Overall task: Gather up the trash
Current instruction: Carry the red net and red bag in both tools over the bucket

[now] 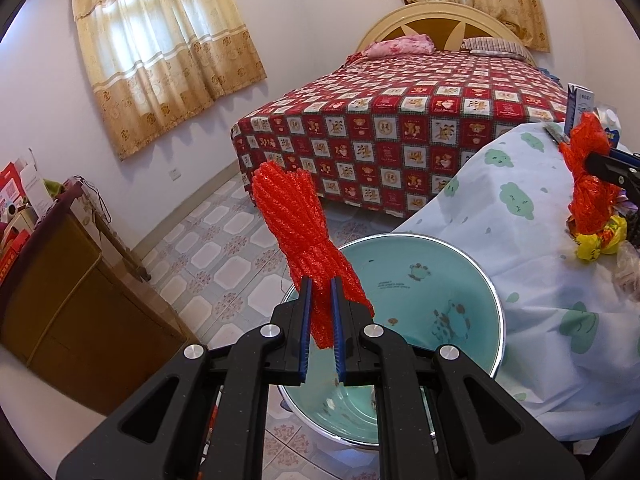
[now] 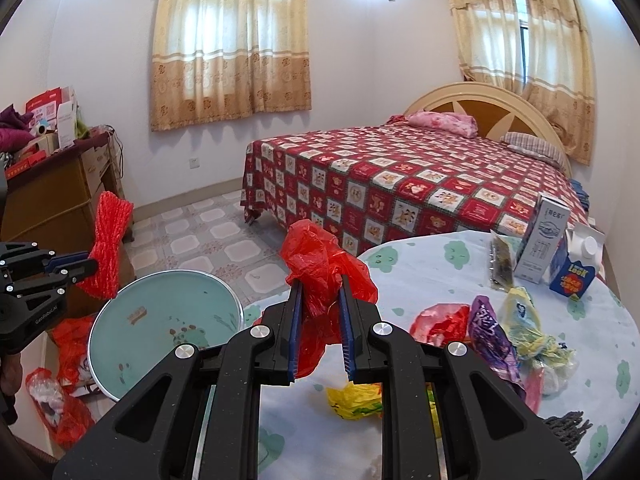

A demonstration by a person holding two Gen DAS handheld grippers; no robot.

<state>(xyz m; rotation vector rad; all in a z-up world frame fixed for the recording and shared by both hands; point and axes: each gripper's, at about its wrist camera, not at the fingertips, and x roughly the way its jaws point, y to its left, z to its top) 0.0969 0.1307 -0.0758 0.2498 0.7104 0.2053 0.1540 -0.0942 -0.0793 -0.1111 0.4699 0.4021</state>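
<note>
My left gripper is shut on a red foam net sleeve and holds it above a teal basin on the floor beside the table. In the right wrist view the same sleeve and left gripper show at the left, over the basin. My right gripper is shut on a crumpled red plastic bag above the table's front edge; the bag also shows in the left wrist view. Several wrappers and a yellow bag lie on the table.
The table has a white cloth with green clouds. Two cartons and a dark packet stand at its far side. A bed lies behind. A wooden cabinet stands at left. Red bags lie on the floor.
</note>
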